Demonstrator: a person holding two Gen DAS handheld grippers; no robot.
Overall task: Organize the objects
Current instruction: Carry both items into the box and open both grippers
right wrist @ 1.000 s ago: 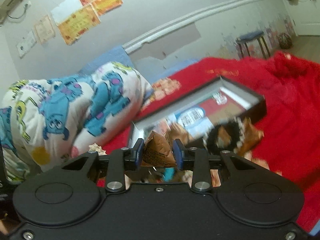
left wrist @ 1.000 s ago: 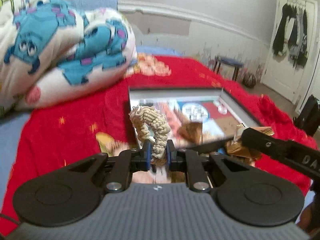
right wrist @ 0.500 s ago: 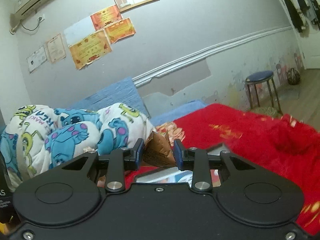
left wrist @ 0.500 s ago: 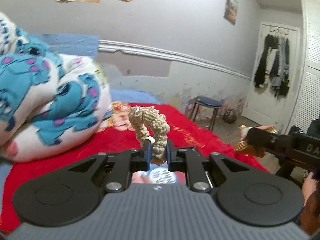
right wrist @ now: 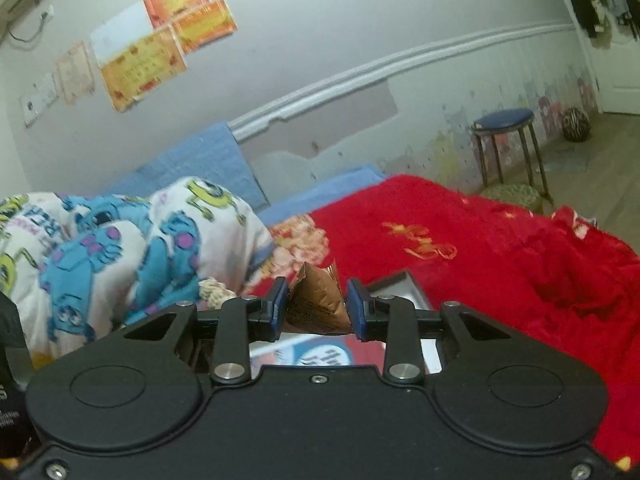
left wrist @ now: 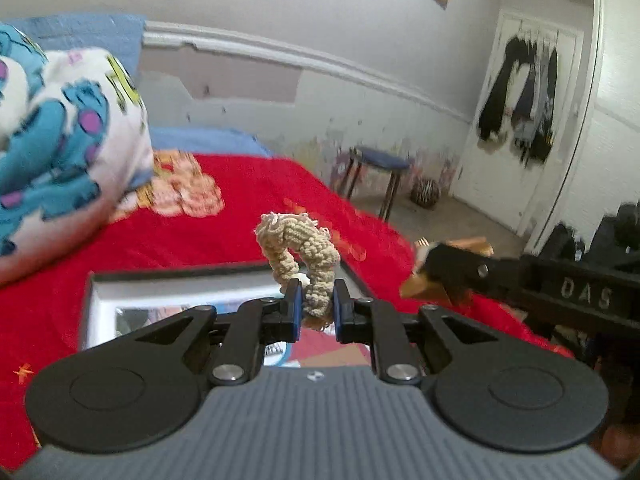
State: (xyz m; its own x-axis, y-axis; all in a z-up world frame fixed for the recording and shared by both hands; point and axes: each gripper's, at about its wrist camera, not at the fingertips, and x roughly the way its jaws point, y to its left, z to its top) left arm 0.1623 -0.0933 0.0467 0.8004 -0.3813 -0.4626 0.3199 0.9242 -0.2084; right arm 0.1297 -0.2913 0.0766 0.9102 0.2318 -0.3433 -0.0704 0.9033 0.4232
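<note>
My tools' bodies hide most of the box (left wrist: 176, 280); only its dark rim and bits of print show. My left tool (left wrist: 314, 306) is closed on a beige scrunchie (left wrist: 298, 248), which loops up above the box. My right tool (right wrist: 317, 309) pinches a brown packet (right wrist: 318, 300), also above the box. The box lies on the bed's red blanket (right wrist: 500, 248). A cartoon-print quilt (right wrist: 120, 240) is heaped near the wall, and a stool (right wrist: 506, 144) stands on the floor.

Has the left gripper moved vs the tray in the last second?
Yes. The left gripper, shut on the beige scrunchie, pitched up off the tray, then tipped partway down; the tray's far rim shows again.
</note>
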